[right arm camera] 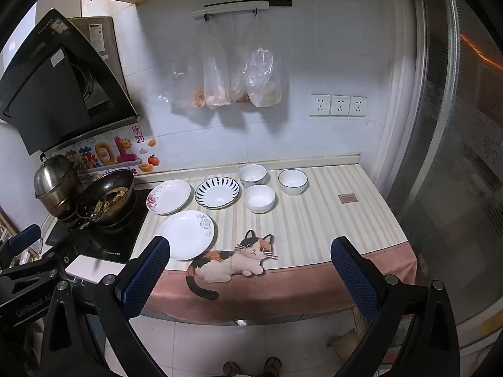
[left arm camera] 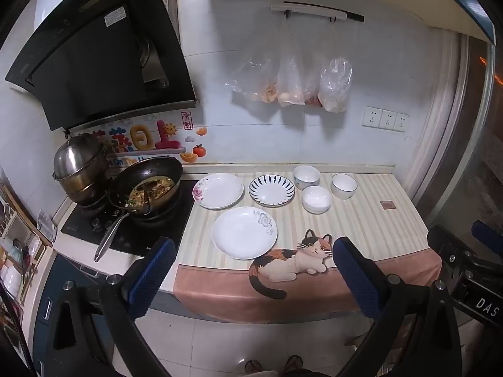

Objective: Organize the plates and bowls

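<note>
plates (left arm camera: 244,232): three, spread apart on bench (left arm camera: 361,220)
bowls (left arm camera: 317,199): three, clustered right of plates
left claw (left arm camera: 251,262): apart, empty
right claw (right arm camera: 250,259): apart, empty

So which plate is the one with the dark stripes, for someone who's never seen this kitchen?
Start at the striped cloth covering the counter beside the stove. Three plates lie there; the striped plate is in the back row, between the pink-flowered plate and the white bowls. It alone has dark strokes radiating around its rim.

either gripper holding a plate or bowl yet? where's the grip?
Nothing held. Left gripper and right gripper are both open, short of the counter.
</note>
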Tool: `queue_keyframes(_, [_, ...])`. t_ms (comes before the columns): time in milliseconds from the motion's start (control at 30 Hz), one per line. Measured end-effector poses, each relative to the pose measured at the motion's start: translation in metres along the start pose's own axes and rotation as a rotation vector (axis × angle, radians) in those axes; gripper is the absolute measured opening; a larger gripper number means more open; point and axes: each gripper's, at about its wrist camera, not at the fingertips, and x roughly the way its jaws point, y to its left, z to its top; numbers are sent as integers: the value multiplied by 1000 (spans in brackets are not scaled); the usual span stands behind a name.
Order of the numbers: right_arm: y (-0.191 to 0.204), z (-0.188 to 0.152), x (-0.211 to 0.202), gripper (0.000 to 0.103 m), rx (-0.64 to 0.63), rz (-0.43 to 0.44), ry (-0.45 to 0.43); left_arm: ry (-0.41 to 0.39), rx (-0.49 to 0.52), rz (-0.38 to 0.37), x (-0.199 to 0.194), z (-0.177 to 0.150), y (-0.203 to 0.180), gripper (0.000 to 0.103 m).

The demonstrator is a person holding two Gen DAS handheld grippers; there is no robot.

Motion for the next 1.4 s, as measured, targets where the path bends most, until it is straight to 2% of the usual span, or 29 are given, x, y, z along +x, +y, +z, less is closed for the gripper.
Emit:
queue_keyframes(467, [3, 4, 2, 103, -6, -4, -6, -4, 2, 7, 2, 0, -5, 103])
queue_keyframes(633, [4, 5, 4, 103, -7, -6, -5, -4, -5, 4, 1, 0, 11, 103])
queue_keyframes(1400, [9, 10, 10, 103, -7, -13, -2, 0, -12, 9, 4, 9, 15, 103])
